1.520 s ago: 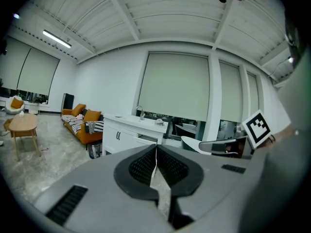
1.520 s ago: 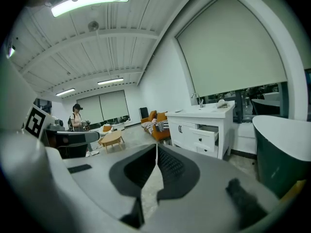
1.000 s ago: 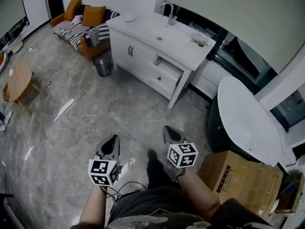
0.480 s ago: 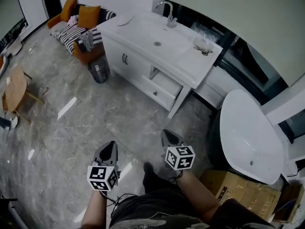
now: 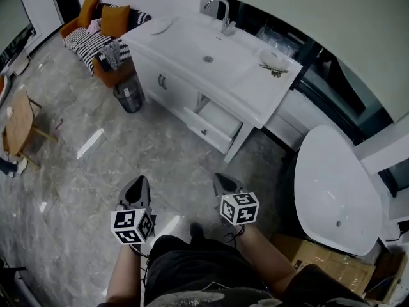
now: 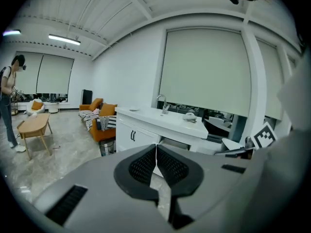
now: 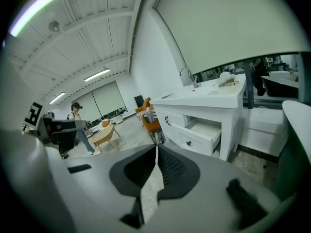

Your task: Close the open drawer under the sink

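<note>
Open drawer [image 5: 215, 125] well beyond left tongs [image 5: 137, 183], right tongs [image 5: 221, 178].

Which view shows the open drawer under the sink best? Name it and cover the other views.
The right gripper view: the drawer stands pulled out, with its dark knob and white inside plain to see. The head view shows it small, from above. The left gripper view shows only a sliver of it.

Orange sofa [image 5: 96, 34] w/ bin [image 5: 128, 94] just beside; wooden table [image 5: 19, 114] left, white tub [image 5: 332, 184] right.
</note>
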Available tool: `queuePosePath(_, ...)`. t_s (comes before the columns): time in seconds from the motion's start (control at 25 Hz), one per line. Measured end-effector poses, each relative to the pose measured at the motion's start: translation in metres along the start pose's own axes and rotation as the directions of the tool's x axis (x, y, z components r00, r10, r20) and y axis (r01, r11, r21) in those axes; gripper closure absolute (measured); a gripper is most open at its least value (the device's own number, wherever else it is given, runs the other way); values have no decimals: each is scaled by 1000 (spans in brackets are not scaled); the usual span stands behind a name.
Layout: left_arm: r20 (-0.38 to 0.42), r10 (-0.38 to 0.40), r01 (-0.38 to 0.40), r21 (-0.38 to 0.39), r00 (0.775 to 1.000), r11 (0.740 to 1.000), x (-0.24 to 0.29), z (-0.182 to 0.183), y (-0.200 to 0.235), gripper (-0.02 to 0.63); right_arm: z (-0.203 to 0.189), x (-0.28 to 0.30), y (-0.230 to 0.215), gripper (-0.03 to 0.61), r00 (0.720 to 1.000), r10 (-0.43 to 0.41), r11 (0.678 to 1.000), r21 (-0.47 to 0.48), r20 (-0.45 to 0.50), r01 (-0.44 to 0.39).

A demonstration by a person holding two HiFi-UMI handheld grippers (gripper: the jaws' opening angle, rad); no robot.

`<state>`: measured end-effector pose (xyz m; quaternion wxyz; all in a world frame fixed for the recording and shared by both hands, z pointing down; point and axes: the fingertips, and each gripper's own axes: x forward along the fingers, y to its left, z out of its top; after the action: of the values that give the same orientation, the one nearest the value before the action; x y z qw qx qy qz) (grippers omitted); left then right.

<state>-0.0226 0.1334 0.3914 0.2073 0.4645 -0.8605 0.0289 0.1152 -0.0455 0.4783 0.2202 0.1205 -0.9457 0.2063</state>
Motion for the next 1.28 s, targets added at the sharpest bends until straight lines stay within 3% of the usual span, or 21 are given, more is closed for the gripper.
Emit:
queuePosePath(0.56, -37, -87, 89, 70, 996, 994, 65, 27, -14, 598, 7, 26, -34, 551, 999, -49, 997, 53, -12, 50)
queuePosePath(0.92, -90, -188, 195, 76, 978, 978, 134, 23, 2, 598, 11, 63, -57, 551, 985, -171, 979, 114, -15, 172)
queuePosePath(1.12, -144, -298, 312, 84, 944, 946, 186, 21, 18, 598, 14, 95, -64, 551, 960, -280, 945, 171, -9, 278)
queuePosePath(1.28, -205, -364, 387, 81, 908, 919, 231, 23, 44, 598, 19, 123, -70, 551, 911, -413, 876, 275, 5, 396)
